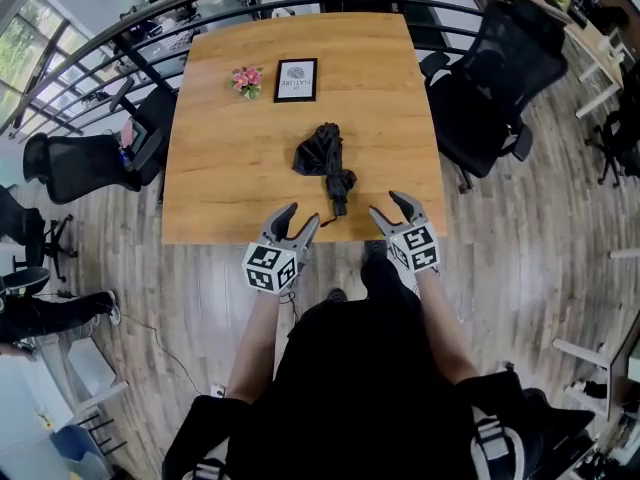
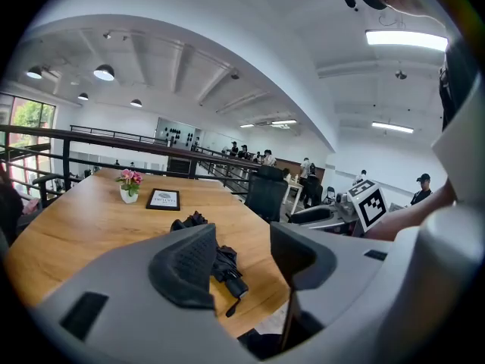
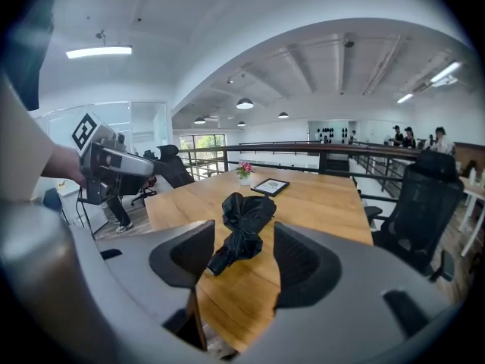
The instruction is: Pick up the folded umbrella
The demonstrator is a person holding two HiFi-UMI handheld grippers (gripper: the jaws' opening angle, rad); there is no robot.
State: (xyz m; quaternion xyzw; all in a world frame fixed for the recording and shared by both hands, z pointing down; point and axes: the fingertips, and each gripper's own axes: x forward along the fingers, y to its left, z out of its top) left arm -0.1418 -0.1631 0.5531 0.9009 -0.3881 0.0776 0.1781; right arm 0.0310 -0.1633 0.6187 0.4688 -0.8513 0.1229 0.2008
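Observation:
A black folded umbrella (image 1: 326, 163) lies on the wooden table (image 1: 230, 158), handle end toward the near edge. My left gripper (image 1: 297, 220) hovers at the table's near edge, left of the handle, jaws open and empty. My right gripper (image 1: 388, 208) hovers at the near edge to the handle's right, also open and empty. In the left gripper view the umbrella (image 2: 224, 268) lies ahead between the jaws, partly hidden by the left jaw. In the right gripper view the umbrella (image 3: 242, 227) lies ahead, framed between the open jaws, apart from them.
A small pot of pink flowers (image 1: 247, 81) and a black picture frame (image 1: 296, 79) stand at the table's far side. Black office chairs (image 1: 500, 78) flank the table on the right, and another chair (image 1: 85, 163) on the left. A curved railing (image 1: 120, 38) runs behind.

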